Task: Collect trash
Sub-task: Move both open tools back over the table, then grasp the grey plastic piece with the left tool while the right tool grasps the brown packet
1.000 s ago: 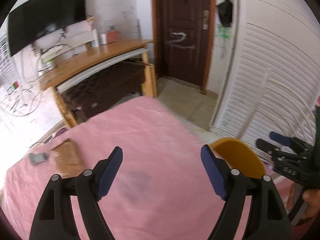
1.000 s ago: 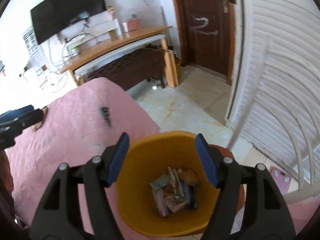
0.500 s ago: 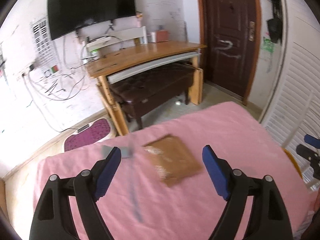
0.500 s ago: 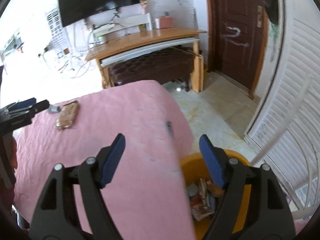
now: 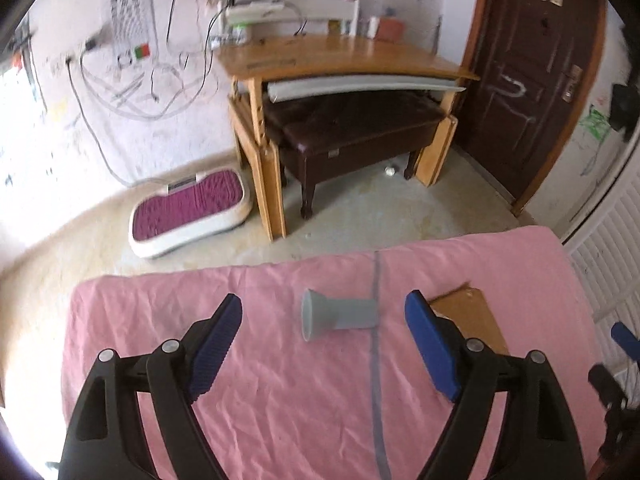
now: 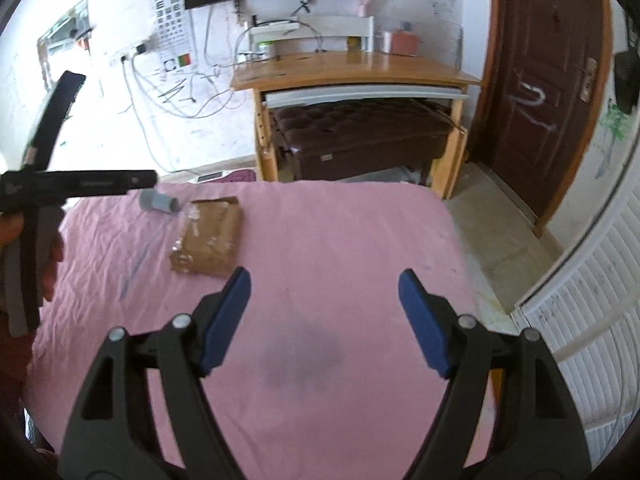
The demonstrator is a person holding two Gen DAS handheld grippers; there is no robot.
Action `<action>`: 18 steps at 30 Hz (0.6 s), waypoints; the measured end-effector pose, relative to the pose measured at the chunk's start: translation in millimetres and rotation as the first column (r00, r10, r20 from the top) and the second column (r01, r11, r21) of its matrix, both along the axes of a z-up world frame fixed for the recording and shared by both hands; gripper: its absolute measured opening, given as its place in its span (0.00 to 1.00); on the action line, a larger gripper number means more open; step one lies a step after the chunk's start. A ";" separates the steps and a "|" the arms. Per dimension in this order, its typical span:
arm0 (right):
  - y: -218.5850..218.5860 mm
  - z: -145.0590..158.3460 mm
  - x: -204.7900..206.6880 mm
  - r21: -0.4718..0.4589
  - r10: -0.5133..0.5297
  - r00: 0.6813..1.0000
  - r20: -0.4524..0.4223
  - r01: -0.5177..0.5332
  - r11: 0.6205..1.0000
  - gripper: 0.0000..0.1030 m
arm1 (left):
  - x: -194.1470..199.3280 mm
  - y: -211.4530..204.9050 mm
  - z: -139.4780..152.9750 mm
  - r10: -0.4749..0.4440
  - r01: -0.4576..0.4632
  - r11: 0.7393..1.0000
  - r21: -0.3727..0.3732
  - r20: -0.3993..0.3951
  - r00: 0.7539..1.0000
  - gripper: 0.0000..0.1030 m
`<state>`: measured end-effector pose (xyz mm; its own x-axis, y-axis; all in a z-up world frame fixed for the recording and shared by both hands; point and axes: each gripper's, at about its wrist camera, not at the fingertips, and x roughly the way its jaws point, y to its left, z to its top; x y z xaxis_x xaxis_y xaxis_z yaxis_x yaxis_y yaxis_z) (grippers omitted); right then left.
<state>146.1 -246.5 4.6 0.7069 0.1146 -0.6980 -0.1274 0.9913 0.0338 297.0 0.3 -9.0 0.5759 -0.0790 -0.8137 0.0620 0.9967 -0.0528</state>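
Blue-padded left tongs (image 5: pixel 324 344) hang over the pink bed (image 5: pixel 280 400), wide apart and empty. Just beyond them, between the pads' lines, lies a grey tube (image 5: pixel 340 315), its long axis running left to right, flared mouth to the left. Right of it lies a brown packet (image 5: pixel 472 316). The right tongs (image 6: pixel 324 320), also wide apart and holding nothing, are farther from both; the left hand is nearer the tube.

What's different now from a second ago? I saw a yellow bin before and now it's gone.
Both views have swung away from the bin, left along the pink bedcover. The left gripper now faces the grey funnel-shaped piece; the brown packet lies beside it. Nothing was picked up or dropped: both the left and the right gripper stayed open and empty.
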 end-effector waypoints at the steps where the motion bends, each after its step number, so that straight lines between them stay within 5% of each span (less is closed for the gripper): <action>1: 2.9 0.0 3.8 -0.004 0.008 1.000 -0.003 -0.008 1.000 0.71 | 3.5 2.8 -4.4 0.005 -0.005 1.000 -0.006 -0.014 1.000 0.77; 13: 36.9 -2.0 32.1 -0.011 0.059 0.998 -0.028 -0.059 0.998 0.72 | 18.6 -5.0 -26.9 -0.036 0.034 0.999 -0.041 -0.058 0.998 0.76; 18: 43.3 -7.0 36.2 -0.018 0.069 0.997 -0.043 -0.070 0.997 0.79 | 20.4 -13.0 -30.8 -0.054 0.052 0.998 -0.023 -0.057 0.997 0.62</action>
<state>182.4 -203.2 -2.4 0.6671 0.1483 -0.7300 -0.1948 0.9806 0.0212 317.4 -12.7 -39.8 0.5230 -0.1263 -0.8429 0.1111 0.9906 -0.0795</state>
